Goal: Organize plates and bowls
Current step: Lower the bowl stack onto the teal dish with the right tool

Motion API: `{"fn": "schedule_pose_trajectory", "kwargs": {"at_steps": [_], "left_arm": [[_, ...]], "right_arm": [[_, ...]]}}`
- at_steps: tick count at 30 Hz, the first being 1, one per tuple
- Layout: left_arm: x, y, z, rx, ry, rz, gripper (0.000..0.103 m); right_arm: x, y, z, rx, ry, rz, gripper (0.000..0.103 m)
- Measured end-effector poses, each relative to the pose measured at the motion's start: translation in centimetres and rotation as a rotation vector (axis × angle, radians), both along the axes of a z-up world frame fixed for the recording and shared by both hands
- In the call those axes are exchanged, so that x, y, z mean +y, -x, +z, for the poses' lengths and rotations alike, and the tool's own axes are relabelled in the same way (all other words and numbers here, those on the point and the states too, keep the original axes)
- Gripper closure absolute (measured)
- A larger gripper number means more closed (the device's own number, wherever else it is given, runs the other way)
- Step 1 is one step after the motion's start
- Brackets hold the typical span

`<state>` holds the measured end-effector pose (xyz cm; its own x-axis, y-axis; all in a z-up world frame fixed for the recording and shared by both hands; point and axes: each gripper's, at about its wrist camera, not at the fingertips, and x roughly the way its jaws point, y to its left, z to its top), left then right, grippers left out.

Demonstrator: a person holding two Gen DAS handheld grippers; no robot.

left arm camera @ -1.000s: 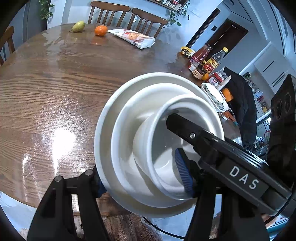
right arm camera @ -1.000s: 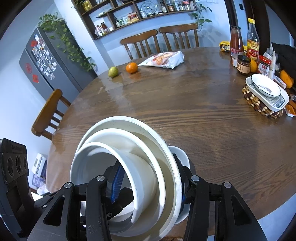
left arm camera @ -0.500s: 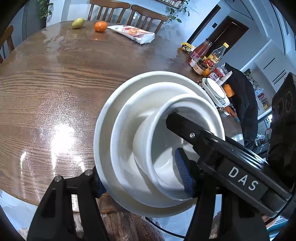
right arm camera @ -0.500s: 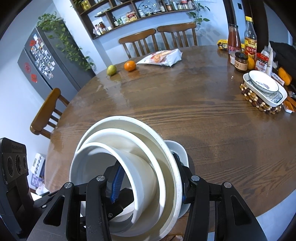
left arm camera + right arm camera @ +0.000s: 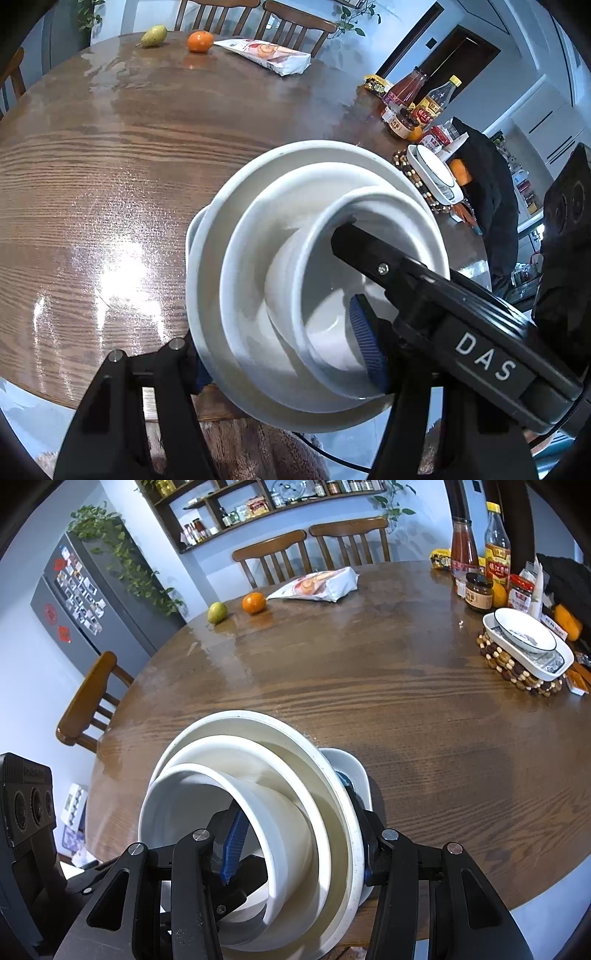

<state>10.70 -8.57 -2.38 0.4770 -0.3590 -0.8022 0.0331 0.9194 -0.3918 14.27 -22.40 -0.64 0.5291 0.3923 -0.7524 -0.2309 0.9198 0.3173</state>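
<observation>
**Nested stack lifted clear of the worktop edge, both grips unchanged**

Compared against the views from a second before: more of the worktop seen beyond the stack, fruit and snack bag shifted toward the upper frame edge. Read as a small rise or tilt of both hands, nothing more. No change found in either grip.

Left gripper: jaws pinching the near rim of the stack of white bowls and plates, one pad inside the innermost bowl, one outside under the widest plate. Right gripper: jaws likewise clamped across the opposite rim.

Stack held tilted on edge between the two grippers, above the near edge of the worktop, apparently not resting on it. A lower white dish seen behind the stack.

Judged: gathering done, carrying stage in hand; set-down spot not yet evident. Risk: inner bowl sliding out while tilted.
</observation>
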Motion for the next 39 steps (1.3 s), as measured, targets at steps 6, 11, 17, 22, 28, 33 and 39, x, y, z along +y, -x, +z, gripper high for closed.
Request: {"fn": "schedule_pose_trajectory", "kwargs": {"at_steps": [6,11,17,22,28,33,39], "left_arm": [[0.0,-0.2,-0.5,0.017,0.002,-0.007,0.040],[0.0,-0.3,-0.9,0.027,0.002,-0.005,0.040],[0.0,-0.8,-1.6,0.051,0.005,-0.008,0.040],[-0.1,-1.1,-2.1,0.071,0.005,-0.009,0.040],[-0.1,-1.7,-2.4,0.087,0.008,-0.015,0.040],[-0.2,-2.1,-2.7,0.098,0.012,-0.019,0.040],[-0.2,-2.3,-3.0,0.104,0.006,-0.020,0.040]], "right_arm": [[0.0,-0.1,-0.5,0.014,0.002,-0.003,0.052],[0.0,-0.3,-0.8,0.020,0.004,-0.001,0.052],[0.0,-0.6,-1.5,0.040,0.008,-0.002,0.052],[-0.1,-1.2,-2.2,0.064,0.007,-0.005,0.052],[-0.1,-1.5,-2.8,0.085,0.011,-0.008,0.052],[0.0,-1.7,-3.0,0.091,0.016,-0.009,0.052],[-0.1,-2.2,-3.4,0.100,0.026,-0.016,0.052]]}}
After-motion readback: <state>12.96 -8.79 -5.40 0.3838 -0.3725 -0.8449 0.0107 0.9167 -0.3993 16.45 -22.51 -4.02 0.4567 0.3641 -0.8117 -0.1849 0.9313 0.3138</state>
